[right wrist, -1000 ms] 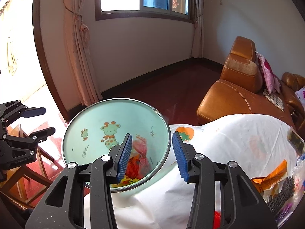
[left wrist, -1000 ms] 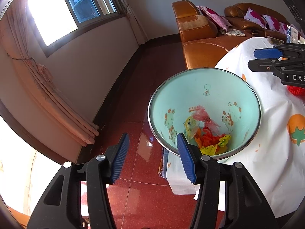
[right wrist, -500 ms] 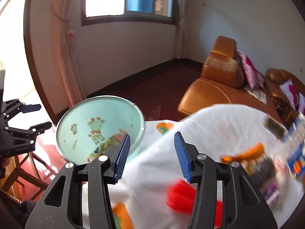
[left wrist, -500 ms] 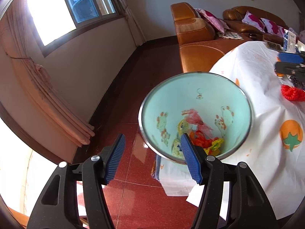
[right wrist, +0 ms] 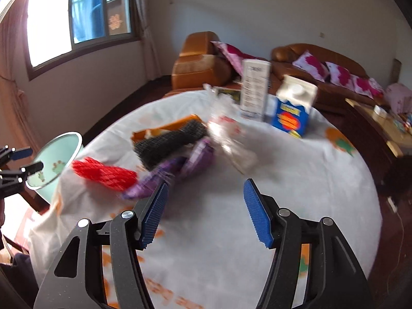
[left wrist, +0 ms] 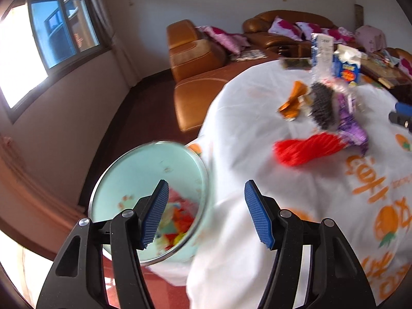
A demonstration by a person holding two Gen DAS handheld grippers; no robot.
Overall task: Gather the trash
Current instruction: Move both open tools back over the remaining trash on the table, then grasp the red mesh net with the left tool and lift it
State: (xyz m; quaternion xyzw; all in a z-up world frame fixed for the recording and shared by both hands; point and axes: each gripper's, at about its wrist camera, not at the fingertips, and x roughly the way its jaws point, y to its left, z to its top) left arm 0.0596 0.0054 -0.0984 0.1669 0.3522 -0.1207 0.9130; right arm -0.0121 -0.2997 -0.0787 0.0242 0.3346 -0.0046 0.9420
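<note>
Your left gripper point(left wrist: 206, 212) is spread wide with nothing between its blue pads, hanging over the table's edge beside the pale green bin point(left wrist: 144, 177). The right gripper point(right wrist: 204, 212) has just been opening its jaws, and they too are empty above the white tablecloth point(right wrist: 296, 180). The bin stands on the floor against the table, and in its bottom lies a blurred heap of red, orange and yellow scraps point(left wrist: 177, 221). On the cloth the remaining trash sits well ahead of your right gripper: a red net point(right wrist: 104, 173), a black net point(right wrist: 167, 143), a purple wrapper point(right wrist: 180, 170) and an orange wrapper point(right wrist: 164, 126), all clustered close together. Behind them a blue milk carton point(right wrist: 293, 108) stands upright just beside a tall white box point(right wrist: 255, 90).
</note>
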